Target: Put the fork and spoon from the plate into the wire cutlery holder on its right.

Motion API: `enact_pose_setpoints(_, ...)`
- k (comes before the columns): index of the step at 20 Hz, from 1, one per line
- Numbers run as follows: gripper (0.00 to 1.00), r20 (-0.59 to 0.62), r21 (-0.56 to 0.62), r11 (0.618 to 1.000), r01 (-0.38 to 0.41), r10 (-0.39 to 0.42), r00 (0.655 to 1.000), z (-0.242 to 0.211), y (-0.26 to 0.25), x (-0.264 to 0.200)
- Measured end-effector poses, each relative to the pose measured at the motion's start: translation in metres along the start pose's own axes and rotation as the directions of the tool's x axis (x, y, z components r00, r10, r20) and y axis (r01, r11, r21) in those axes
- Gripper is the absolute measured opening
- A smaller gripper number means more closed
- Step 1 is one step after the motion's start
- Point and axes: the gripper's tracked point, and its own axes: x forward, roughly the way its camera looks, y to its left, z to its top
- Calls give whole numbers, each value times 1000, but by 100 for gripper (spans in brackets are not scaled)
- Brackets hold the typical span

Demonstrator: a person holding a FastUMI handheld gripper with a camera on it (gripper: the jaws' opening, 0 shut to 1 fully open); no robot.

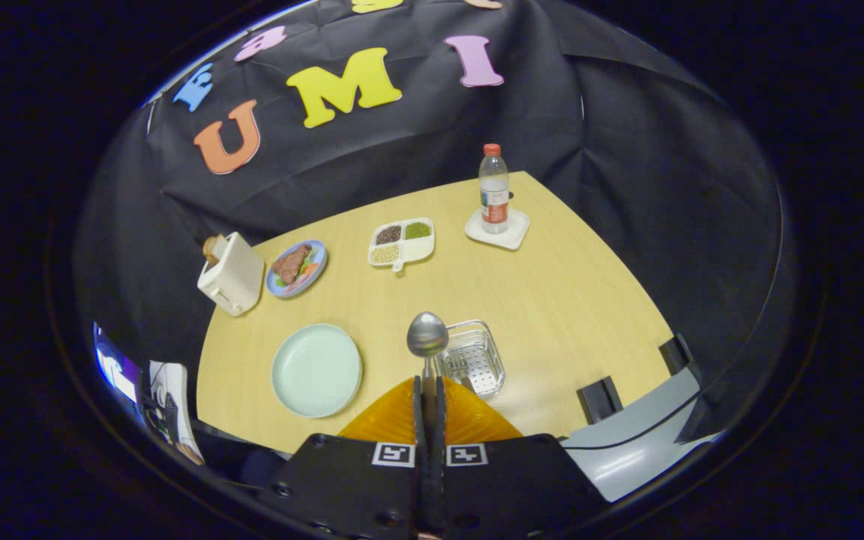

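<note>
My gripper (429, 384) is shut on the handle of a metal spoon (427, 335), high above the wooden table. The spoon's bowl stands up just ahead of the fingers and points away from me. Below it and slightly to the right sits the wire cutlery holder (471, 358), a small shiny mesh basket; something lies inside it that I cannot make out. To the left of the holder lies the pale green plate (316, 369), with nothing on it.
Further back stand a white toaster (232, 274) with bread, a blue plate of food (296, 268), a white divided dish of beans (400, 242), and a water bottle (493, 188) on a white coaster (497, 229). Two black clamps (600, 397) grip the near right table edge.
</note>
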Motion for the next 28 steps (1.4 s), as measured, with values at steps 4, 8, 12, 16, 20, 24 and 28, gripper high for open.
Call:
enact_pose_setpoints(4, 1, -34, 10, 1000, 10, -10, 999, -6, -11, 3)
enact_pose_setpoints(8, 1, -61, 29, 999, 17, -15, 998, -6, -12, 6)
enact_pose_setpoints(12, 1, -83, 43, 998, 46, -43, 996, -4, -15, 15)
enact_pose_setpoints(16, 7, -84, 64, 997, 43, -38, 996, 0, -15, 18)
enact_pose_setpoints(20, 26, -42, 71, 997, 22, -19, 999, 13, -9, 12)
enact_pose_setpoints(24, 60, 17, 46, 999, 6, -7, 1000, 21, 2, 3)
enact_pose_setpoints(28, 94, 135, -13, 1000, 5, -3, 991, 37, 19, -15)
